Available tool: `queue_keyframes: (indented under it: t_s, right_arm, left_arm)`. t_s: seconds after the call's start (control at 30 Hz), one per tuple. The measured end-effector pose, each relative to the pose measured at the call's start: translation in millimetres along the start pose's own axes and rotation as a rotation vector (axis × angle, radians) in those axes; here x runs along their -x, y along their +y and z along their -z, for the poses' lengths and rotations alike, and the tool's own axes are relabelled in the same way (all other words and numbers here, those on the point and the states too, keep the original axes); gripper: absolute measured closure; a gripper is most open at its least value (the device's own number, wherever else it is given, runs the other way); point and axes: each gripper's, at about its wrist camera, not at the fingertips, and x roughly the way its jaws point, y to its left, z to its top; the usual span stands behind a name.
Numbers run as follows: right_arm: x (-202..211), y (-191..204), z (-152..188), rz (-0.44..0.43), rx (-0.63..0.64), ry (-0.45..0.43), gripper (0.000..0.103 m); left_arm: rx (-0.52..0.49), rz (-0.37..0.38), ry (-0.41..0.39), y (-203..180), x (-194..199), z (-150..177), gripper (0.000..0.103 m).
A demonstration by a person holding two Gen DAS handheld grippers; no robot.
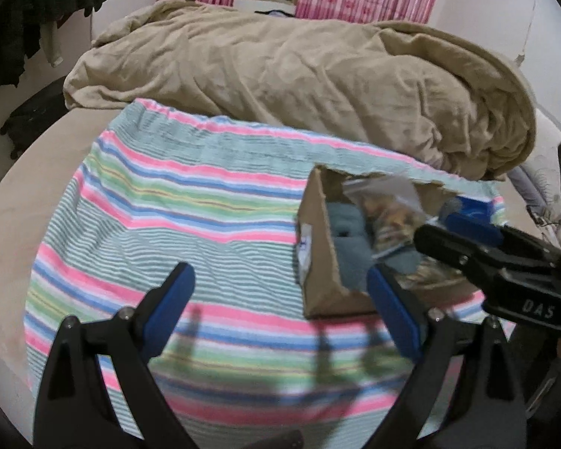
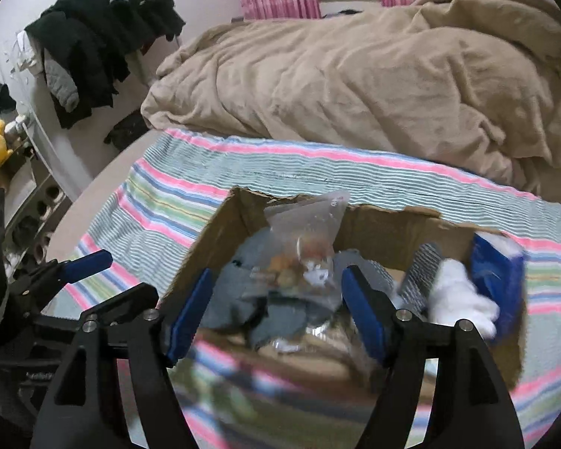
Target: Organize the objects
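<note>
On the striped towel (image 2: pixel 175 172) over the bed, a torn-rimmed cardboard box (image 2: pixel 385 220), long side running left to right, open top upward. Inside: grey cloth (image 2: pixel 239 299), blue carton (image 2: pixel 499 280), white fluffy item (image 2: pixel 460 295), and a clear zip bag (image 2: pixel 310 247) standing point-up. Right gripper (image 2: pixel 276 310) spread wide over the bag, nothing held; left gripper (image 1: pixel 280 307) equally wide, empty, beside the box. Best lowered straight, closing on the bag's neck without snagging cloth.

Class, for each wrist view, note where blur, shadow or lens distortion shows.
Left wrist view: gripper shadows fall on the striped cloth; fisheye bends the bed edge. Right wrist view: the cardboard box near rim and the white item are smeared; the clear bag looks soft.
</note>
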Motion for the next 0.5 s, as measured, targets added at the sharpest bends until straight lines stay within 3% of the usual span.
queue_keyframes:
  t_s: [0.5]
  right_arm:
    - [86, 8, 39, 0.063, -0.006, -0.081, 0.028]
  left_arm:
    - [-0.051, 0.043, -0.033, -21, 71, 27, 0.009]
